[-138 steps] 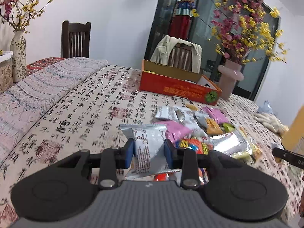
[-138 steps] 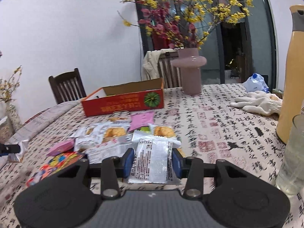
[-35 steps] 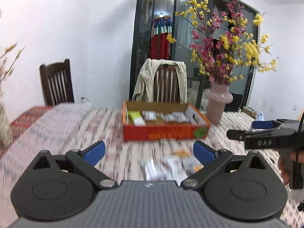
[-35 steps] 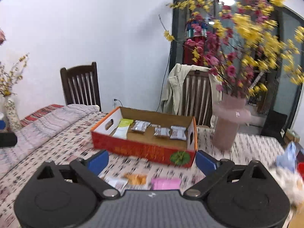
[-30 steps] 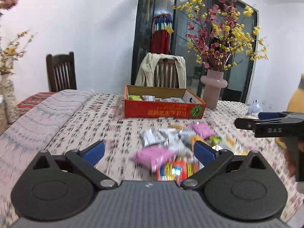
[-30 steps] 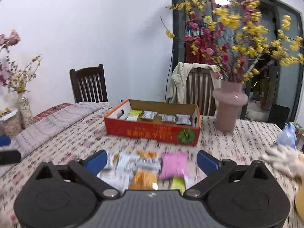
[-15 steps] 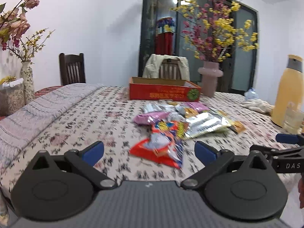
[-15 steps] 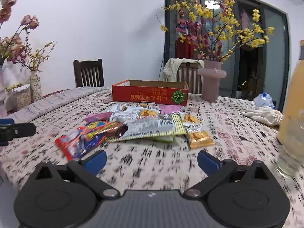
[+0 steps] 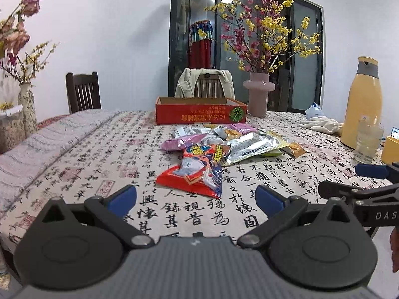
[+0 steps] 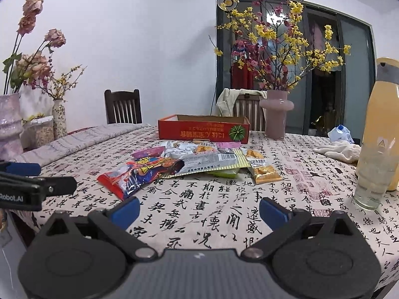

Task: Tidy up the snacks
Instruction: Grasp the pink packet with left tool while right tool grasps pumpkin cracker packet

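Note:
A pile of snack packets lies mid-table: a red and blue bag (image 9: 197,172) (image 10: 139,174) nearest, a long silver packet (image 9: 251,148) (image 10: 207,163), a pink packet (image 9: 179,144) and an orange packet (image 10: 264,172). Behind them stands an open red cardboard box (image 9: 199,115) (image 10: 203,132). My left gripper (image 9: 195,198) is open and empty above the table's near edge. My right gripper (image 10: 198,210) is open and empty, level with it on its right (image 9: 359,189).
A pink vase of flowering branches (image 9: 259,94) stands right of the box. A yellow thermos (image 9: 361,104), a glass (image 10: 371,182) and white gloves (image 10: 341,149) are at the right. Vases (image 10: 10,124) stand at the left. Chairs (image 10: 123,109) are behind the table.
Both grippers let go of their silver packets, which now lie in the box, and pulled back from the box to the near edge. Both are open.

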A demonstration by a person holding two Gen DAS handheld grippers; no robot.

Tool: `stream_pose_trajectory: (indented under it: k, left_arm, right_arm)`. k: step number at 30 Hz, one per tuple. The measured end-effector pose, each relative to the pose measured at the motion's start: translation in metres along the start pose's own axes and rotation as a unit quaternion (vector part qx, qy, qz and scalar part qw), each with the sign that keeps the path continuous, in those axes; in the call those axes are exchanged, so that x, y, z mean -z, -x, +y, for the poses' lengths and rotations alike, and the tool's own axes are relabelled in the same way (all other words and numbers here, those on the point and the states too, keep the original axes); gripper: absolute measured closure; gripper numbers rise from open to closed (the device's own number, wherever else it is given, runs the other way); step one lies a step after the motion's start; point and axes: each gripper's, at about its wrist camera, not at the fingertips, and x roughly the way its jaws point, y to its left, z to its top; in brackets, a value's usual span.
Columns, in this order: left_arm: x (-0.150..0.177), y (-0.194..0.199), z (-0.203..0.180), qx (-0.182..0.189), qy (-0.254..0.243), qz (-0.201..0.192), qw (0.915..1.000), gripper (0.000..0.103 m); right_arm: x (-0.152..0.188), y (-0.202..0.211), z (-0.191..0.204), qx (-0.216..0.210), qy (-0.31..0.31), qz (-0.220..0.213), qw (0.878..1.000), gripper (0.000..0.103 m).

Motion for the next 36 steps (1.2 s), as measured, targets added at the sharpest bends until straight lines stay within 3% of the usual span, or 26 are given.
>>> stream_pose_trajectory:
  k: [13,21,24,28,36]
  left_arm:
    - [-0.023,-0.045,0.013,0.001,0.014,0.034,0.9993,0.0]
    - [-0.062,-0.097,0.025,0.023,0.032,0.053,0.9978,0.002]
    - [-0.079,-0.131,0.035,0.038,0.065,0.086,0.9935,0.002]
    - [-0.096,-0.184,0.05,0.054,0.124,0.135,0.9816,0.002]
    - [-0.114,-0.273,0.064,0.035,0.171,0.193,0.9656,0.005]
  right_arm:
    - [-0.011,-0.043,-0.03,-0.012,-0.04,0.033,0.999,0.001]
    - [-0.038,-0.09,-0.064,0.02,-0.037,0.052,0.998,0.013]
    - [-0.047,-0.115,-0.077,0.039,-0.024,0.075,0.996,0.018]
    - [-0.056,-0.15,-0.093,0.047,-0.016,0.109,0.993,0.026]
    - [-0.063,-0.215,-0.124,0.043,-0.014,0.162,0.986,0.033]
